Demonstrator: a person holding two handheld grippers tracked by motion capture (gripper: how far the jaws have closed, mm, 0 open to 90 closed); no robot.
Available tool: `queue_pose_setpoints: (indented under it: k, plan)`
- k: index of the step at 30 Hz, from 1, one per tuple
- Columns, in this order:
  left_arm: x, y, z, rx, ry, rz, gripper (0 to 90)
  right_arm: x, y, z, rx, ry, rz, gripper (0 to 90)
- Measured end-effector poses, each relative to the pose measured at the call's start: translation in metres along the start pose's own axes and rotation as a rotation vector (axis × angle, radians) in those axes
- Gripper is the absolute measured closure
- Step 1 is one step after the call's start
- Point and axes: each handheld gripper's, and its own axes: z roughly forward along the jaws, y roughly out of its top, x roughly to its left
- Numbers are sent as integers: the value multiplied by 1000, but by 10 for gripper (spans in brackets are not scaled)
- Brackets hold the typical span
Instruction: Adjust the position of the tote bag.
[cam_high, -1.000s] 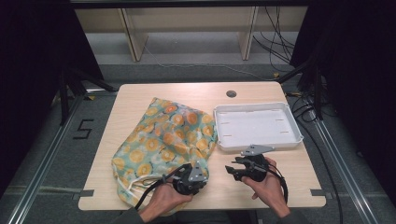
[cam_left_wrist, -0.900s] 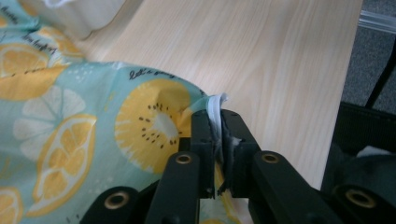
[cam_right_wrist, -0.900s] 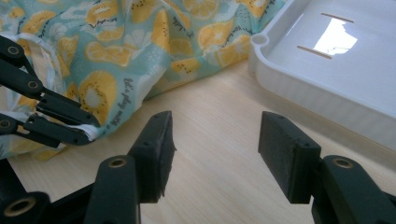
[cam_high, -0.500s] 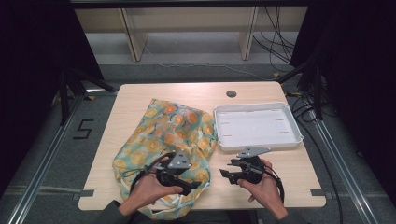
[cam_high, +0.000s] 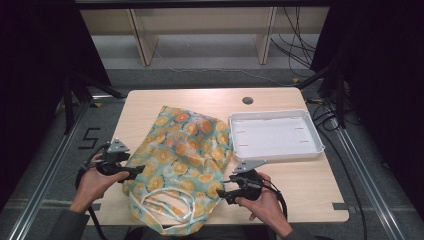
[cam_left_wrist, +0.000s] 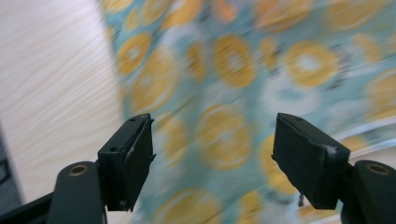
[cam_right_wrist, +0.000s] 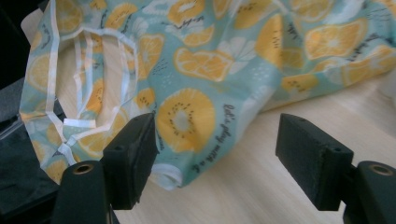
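A cloth bag printed with orange slices on teal lies flat on the left half of the wooden table. Its white handles lie at the front edge. My left gripper sits at the bag's left edge, pointing right. Its jaws have just been opening and now stand open, with blurred fabric beyond them and nothing pressed between. My right gripper is at the bag's lower right edge, pointing left. Its jaws have also just been opening and stand open, with the bag's hem just ahead of them.
An empty white tray stands at the right of the table, behind my right hand. A dark round hole sits near the table's far edge. Bare wood lies right of my right hand. Dark stands and cables flank the table.
My left hand has swung left from the bag's front middle to its left edge, and its jaws went from shut to open. My right gripper has moved a little left toward the bag.
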Motion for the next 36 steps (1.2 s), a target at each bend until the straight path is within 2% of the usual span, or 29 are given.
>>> queue_pose_setpoints:
  k: [3, 4, 5, 6, 7, 8, 9, 10, 12, 13, 14, 15, 16, 17, 18, 19, 22, 23, 24, 25, 27, 28, 30, 31, 32, 36]
  plan:
    - [16, -9, 10, 33, -7, -49, 254, 3, 2, 7, 31, 10, -1, 261]
    - [19, -12, 14, 30, -15, -76, 247, 4, 2, 12, 18, 13, 6, 255]
    - [21, -14, 19, 45, -24, -88, 233, 4, 3, 13, 53, 15, 0, 253]
    - [21, -14, 19, 45, -24, -88, 220, 4, 3, 16, 66, 19, 0, 254]
    - [22, -17, 30, 71, -41, -117, 214, 5, 3, 19, 67, 28, 1, 264]
    - [26, -19, 34, 101, -53, -94, 223, 5, 4, 21, 81, 21, -2, 292]
    - [26, -22, 41, 74, -70, -127, 278, 6, 5, 24, 92, 18, 1, 341]
    - [30, -23, 42, 110, -95, -116, 363, 5, 6, 29, 90, 26, -11, 406]
    - [31, -24, 44, 132, -106, -62, 571, 5, 9, 33, 128, 30, -56, 584]
    - [30, -25, 42, 131, -95, -38, 640, 5, 9, 36, 120, 15, -70, 651]
    - [28, -26, 41, 118, -103, -40, 729, 3, 11, 36, 146, -7, -93, 721]
    - [25, -26, 40, 108, -108, -46, 780, 3, 12, 39, 154, -15, -82, 773]
    - [25, -26, 40, 108, -108, -46, 822, -2, 13, 39, 168, -16, -123, 807]
    - [21, -26, 36, 113, -104, -40, 853, -4, 14, 41, 169, -20, -119, 846]
    - [14, -27, 31, 134, -117, 0, 863, -6, 16, 40, 177, -30, -141, 876]
    - [8, -29, 31, 125, -120, 0, 866, -9, 17, 39, 174, -36, -154, 886]
    - [-7, -39, 23, 169, -168, 36, 865, -16, 19, 37, 173, -79, -160, 890]
    - [-10, -41, 21, 181, -172, 45, 862, -24, 22, 36, 167, -89, -218, 890]
    - [-16, -44, 21, 163, -183, 39, 861, -24, 22, 34, 173, -114, -186, 891]
    - [-21, -46, 18, 160, -185, 47, 860, -28, 23, 35, 160, -129, -181, 891]
    - [-30, -48, 14, 180, -210, 56, 859, -35, 26, 36, 172, -141, -183, 892]
    - [-36, -48, 11, 184, -213, 45, 859, -38, 28, 37, 175, -154, -187, 893]
    - [-45, -50, 9, 176, -231, 31, 855, -45, 31, 40, 169, -170, -191, 894]
    - [-49, -51, 9, 172, -226, 32, 850, -48, 33, 41, 170, -182, -188, 895]
    - [-52, -52, 11, 161, -233, 26, 846, -50, 35, 42, 167, -179, -180, 895]
    - [-53, -48, 17, 189, -236, 39, 843, -58, 40, 42, 133, -195, -157, 894]
